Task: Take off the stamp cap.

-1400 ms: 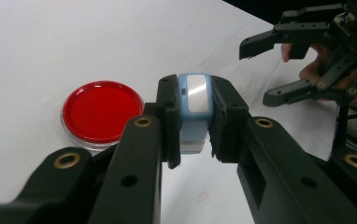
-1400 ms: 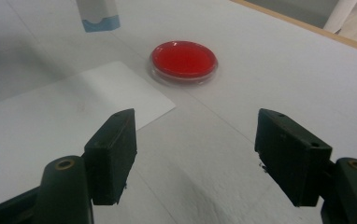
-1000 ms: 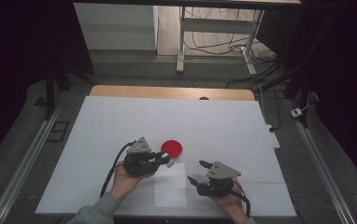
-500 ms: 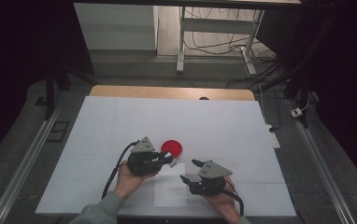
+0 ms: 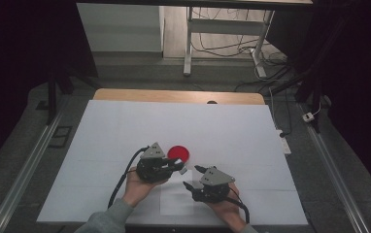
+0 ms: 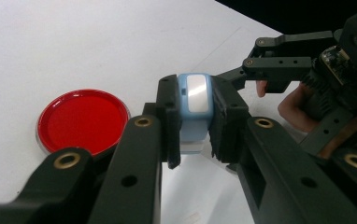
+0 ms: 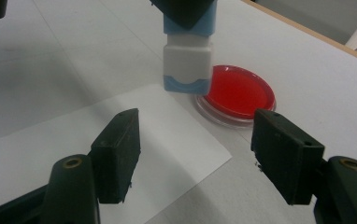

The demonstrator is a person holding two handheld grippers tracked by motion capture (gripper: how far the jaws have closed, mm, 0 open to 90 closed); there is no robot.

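Red dish (image 7: 236,94) just beside stamp (image 7: 187,59), paper sheet (image 7: 120,154) beneath

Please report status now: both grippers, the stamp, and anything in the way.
Left gripper shut on blue-white stamp, held over paper sheet. Right gripper open, jaws just closing, nothing between. Red dish beside stamp.
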